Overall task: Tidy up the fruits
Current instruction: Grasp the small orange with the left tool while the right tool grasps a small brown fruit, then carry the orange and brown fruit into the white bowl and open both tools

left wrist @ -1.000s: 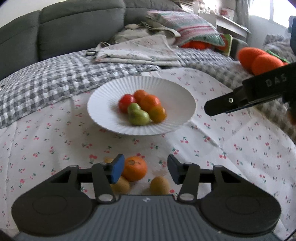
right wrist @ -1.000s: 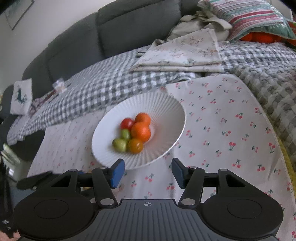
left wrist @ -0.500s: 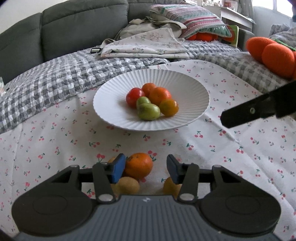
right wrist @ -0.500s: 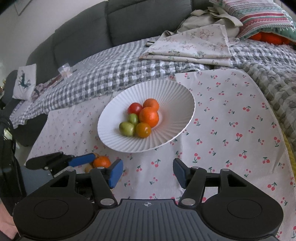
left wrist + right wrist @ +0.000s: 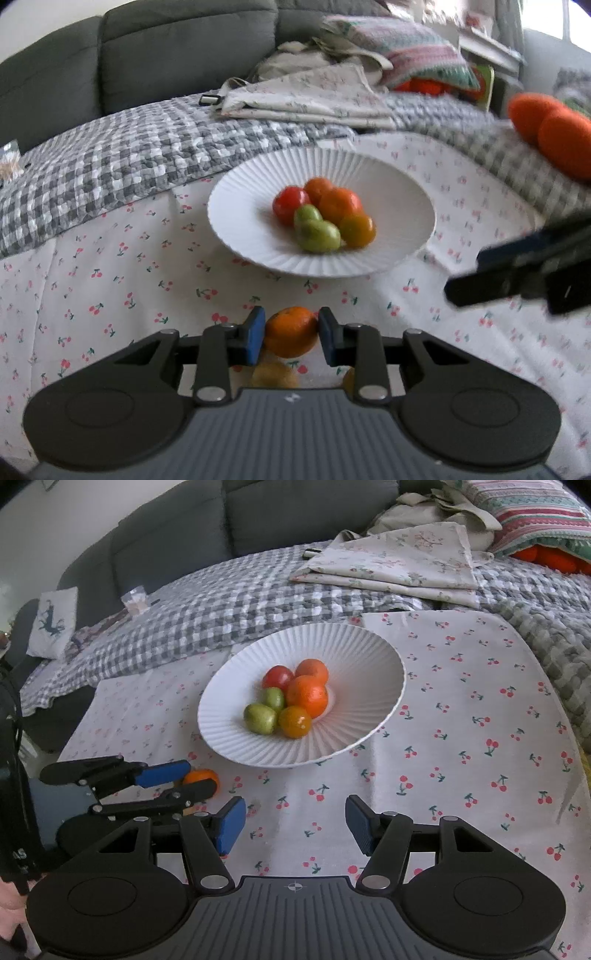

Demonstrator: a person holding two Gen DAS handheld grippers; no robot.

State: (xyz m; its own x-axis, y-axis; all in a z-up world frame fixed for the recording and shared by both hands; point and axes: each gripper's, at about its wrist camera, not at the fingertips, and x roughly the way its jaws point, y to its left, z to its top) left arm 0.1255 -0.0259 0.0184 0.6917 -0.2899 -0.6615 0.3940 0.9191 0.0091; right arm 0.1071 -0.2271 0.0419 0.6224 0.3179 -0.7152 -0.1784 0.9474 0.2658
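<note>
Left gripper [image 5: 291, 339], jaws closing, now pinches the orange [image 5: 291, 331] it straddled a second ago, at six o'clock of the plate [image 5: 388, 177]; transfer looks next. Right gripper [image 5: 295, 825] hovers spread, empty.

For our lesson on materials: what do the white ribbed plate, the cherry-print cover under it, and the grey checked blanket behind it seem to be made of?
White ribbed plate: probably glazed ceramic, though moulded plastic or paper is possible; crisp radial ribs, a soft sheen.
Cherry-print cover: thin woven cloth, likely cotton; matte, with fold creases.
Grey checked blanket: thick, puffy textile, woven or knitted; its squares bulge and its surface looks soft.
</note>
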